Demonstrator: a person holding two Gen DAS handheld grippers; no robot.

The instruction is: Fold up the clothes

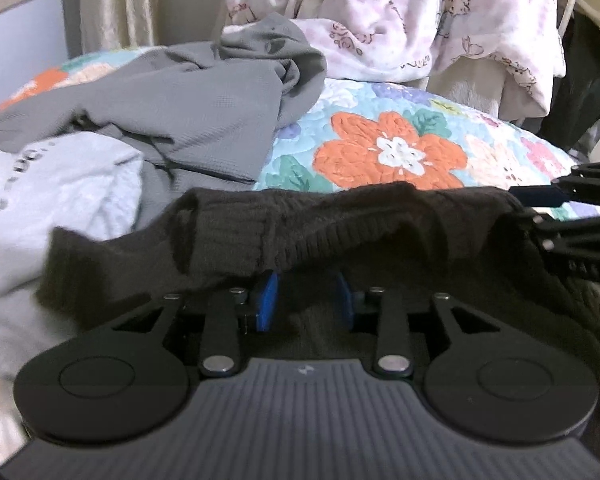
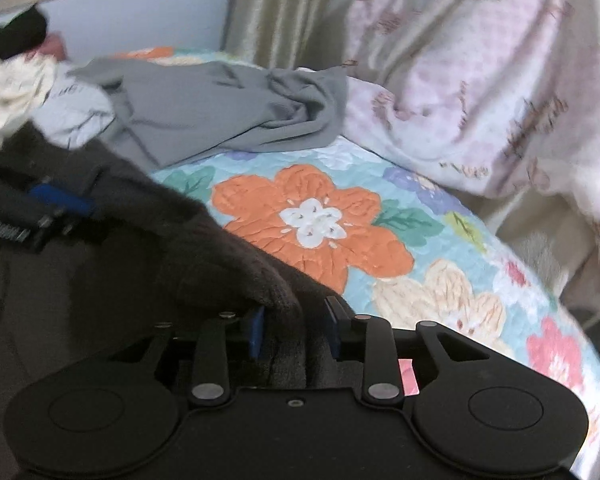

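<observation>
Floral quilted bedspread (image 2: 420, 216) in blue, orange and green carries three loose garments: dark brown ribbed knit sweater (image 1: 340, 216) in front, crumpled grey waffle top (image 1: 188, 104) behind, pale blue printed shirt (image 1: 60, 172) with unreadable lettering. Left gripper (image 1: 306, 300) and right gripper (image 2: 294, 328) each clamp sweater's edge, lifting it

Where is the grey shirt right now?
The grey shirt lies crumpled on the floral quilt, upper left in both views, behind the dark sweater.
</observation>
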